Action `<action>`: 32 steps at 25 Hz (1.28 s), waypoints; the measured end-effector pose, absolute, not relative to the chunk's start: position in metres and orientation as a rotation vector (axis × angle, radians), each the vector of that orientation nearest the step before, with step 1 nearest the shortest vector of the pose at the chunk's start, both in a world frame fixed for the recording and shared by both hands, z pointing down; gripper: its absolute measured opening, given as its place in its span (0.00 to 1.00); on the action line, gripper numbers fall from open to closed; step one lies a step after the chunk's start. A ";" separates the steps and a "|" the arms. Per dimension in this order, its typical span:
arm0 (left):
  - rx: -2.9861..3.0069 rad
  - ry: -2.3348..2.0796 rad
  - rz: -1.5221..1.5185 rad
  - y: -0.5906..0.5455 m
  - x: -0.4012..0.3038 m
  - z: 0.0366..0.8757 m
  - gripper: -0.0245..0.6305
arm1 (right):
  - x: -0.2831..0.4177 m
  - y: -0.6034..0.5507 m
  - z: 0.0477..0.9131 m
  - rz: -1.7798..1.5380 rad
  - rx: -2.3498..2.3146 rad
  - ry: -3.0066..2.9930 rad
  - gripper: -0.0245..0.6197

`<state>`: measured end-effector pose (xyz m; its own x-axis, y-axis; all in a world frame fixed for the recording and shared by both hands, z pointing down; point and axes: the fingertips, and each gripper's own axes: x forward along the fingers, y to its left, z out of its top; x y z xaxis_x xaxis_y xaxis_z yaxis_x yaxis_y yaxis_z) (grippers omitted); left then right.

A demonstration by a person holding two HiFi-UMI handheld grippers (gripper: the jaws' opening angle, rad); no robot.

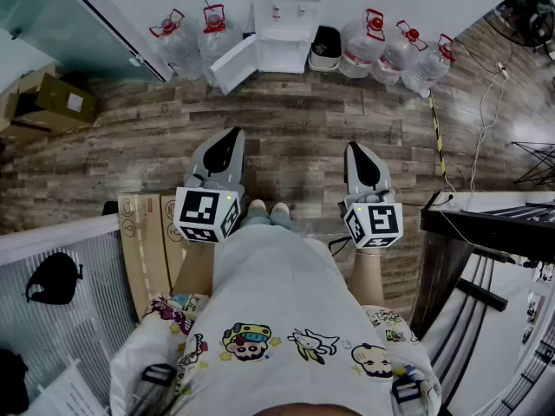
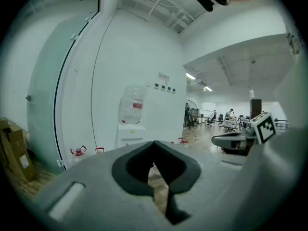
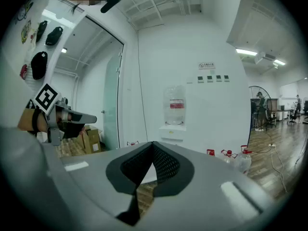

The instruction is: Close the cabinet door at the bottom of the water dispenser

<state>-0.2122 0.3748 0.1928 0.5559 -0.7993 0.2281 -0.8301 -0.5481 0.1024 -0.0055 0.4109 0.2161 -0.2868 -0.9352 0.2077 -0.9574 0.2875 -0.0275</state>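
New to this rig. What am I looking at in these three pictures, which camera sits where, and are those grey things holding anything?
There is no robot here. A person stands on a wooden floor and holds a two-jaw gripper in each hand. The head view looks down from the person's head and shows the left gripper and the right gripper. Each carries a marker cube that is part of it. The other two pictures come from a camera riding on each gripper, looking along its own jaws. Both pairs of jaws are closed and hold nothing. Ahead, against the wall, stands a white water dispenser with its bottom cabinet door swung open. Water bottles stand on either side. Neither gripper touches the dispenser.
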 end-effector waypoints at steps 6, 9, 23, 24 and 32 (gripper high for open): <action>2.587 -1.403 0.213 0.373 -0.207 0.191 0.04 | 0.001 0.410 0.216 0.212 1.767 -2.405 0.04; 2.574 -1.421 0.220 0.376 -0.208 0.195 0.04 | 0.003 0.411 0.219 0.203 1.755 -2.405 0.05; 2.541 -1.479 0.172 0.378 -0.218 0.198 0.09 | 0.002 0.414 0.217 0.227 1.719 -2.500 0.14; 2.540 -1.481 0.170 0.375 -0.219 0.199 0.10 | 0.002 0.411 0.218 0.226 1.717 -2.502 0.15; 2.543 -1.466 0.166 0.325 -0.222 0.204 0.15 | -0.001 0.366 0.221 0.257 1.717 -2.512 0.21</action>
